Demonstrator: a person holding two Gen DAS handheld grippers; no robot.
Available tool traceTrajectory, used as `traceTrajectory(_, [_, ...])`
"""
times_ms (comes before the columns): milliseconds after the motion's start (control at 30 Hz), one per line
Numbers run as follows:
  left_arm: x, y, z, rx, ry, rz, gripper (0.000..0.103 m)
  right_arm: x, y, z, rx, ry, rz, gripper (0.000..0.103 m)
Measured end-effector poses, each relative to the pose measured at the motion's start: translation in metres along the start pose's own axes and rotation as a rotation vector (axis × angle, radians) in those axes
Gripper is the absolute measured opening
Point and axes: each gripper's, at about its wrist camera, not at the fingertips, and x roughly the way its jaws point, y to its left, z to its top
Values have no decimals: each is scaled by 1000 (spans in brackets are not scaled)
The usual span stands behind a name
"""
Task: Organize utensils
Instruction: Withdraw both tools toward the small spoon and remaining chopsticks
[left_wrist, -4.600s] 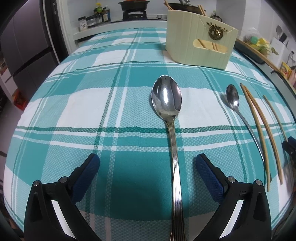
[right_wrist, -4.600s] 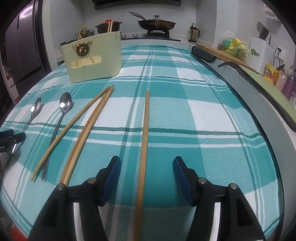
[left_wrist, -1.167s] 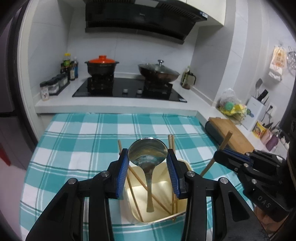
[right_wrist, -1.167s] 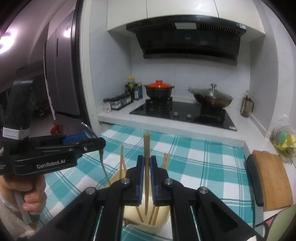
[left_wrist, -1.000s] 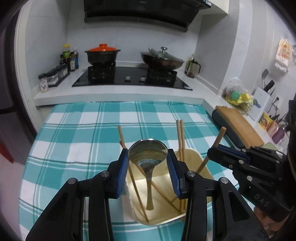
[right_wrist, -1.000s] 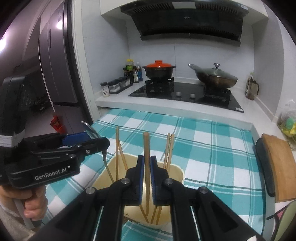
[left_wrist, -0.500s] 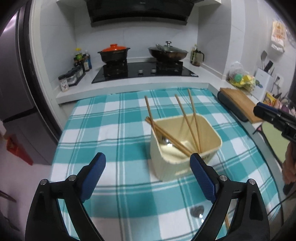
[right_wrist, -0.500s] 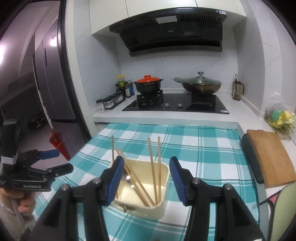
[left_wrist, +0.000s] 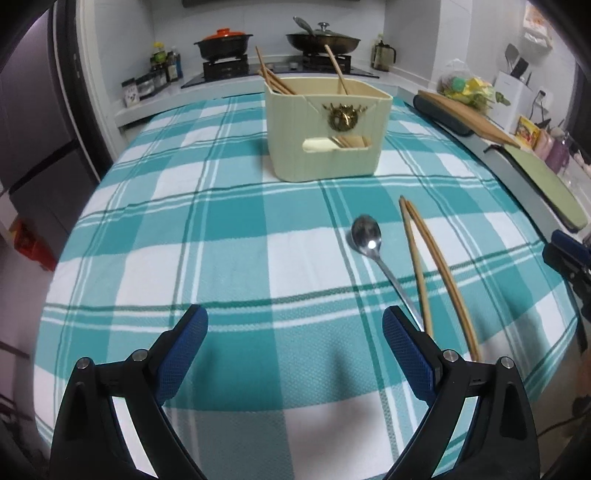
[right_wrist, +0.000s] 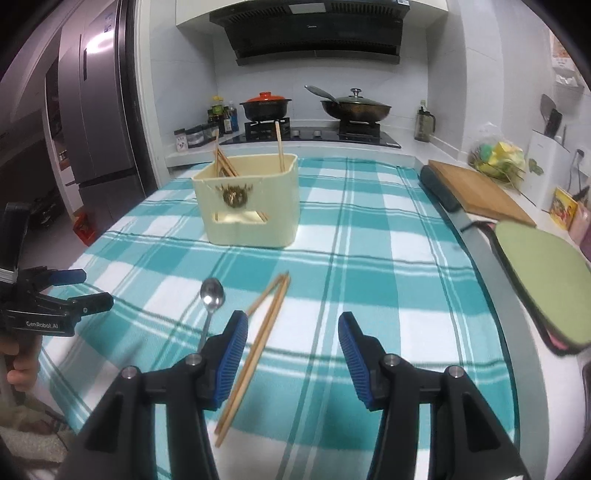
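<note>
Utensils are partly sorted: several chopsticks already stand inside the cream holder, which sits on the bench well ahead of both grippers, and through its front slot more sticks show at the bottom. Whether a spoon is in there too cannot be told from these views. What is left lies on the checked cloth: a small spoon and a pair of chopsticks just beside it. For the left gripper these sit ahead and toward its right jaw, the spoon handle running down close to that jaw's tip. For the right gripper they sit ahead and to the left, the chopsticks passing just inside its left jaw and the spoon just outside it. The left jaws have just been opening and stand wide apart with nothing between them; the right jaws stand apart too, gripping nothing. The task seems well past halfway, with one spoon and two sticks still to be carried to the holder.
</note>
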Motion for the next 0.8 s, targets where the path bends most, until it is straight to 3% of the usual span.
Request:
traceTrajectory(100, [3,-13,-15,10,-6,15,96,-12,7,-32,18,-24,-64,52])
traceTrajectory(233, [1,-19,-25,2,-9,-2,96,-18,10,-56,64,-28,-80,52])
traceTrajectory(800, [1,-30,-38,0,-11,-3,96,-9,23,-82,88,2,-74,52])
